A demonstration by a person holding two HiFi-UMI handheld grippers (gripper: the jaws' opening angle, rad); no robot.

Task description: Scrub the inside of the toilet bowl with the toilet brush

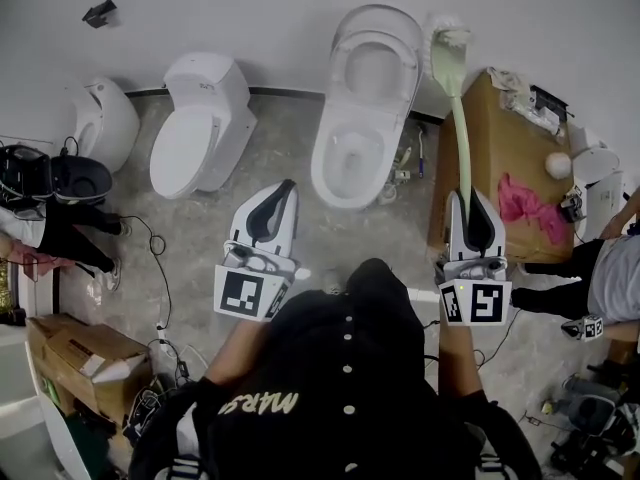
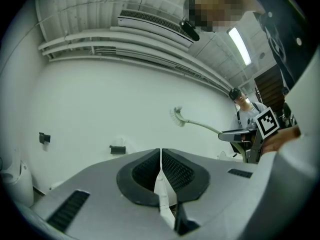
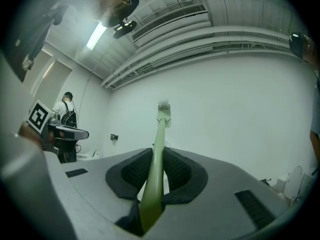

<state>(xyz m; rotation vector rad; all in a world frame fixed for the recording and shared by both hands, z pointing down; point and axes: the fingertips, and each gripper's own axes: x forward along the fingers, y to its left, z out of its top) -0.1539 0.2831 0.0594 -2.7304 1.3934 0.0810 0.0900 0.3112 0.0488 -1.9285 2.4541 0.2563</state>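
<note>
Head view shows the right gripper [image 1: 472, 210] clamped on the toilet brush [image 1: 461, 128] handle. Its long axis points away toward the wall, bristles just right of the toilet bowl [image 1: 330, 173], probably raised. The left gripper [image 1: 284, 196] is closed and empty.

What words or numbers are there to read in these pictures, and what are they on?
"MARS": upside down on the person's black top.
Small mark on the closed toilet: too small to read.
Marker cubes: black and white squares only, no words.
</note>
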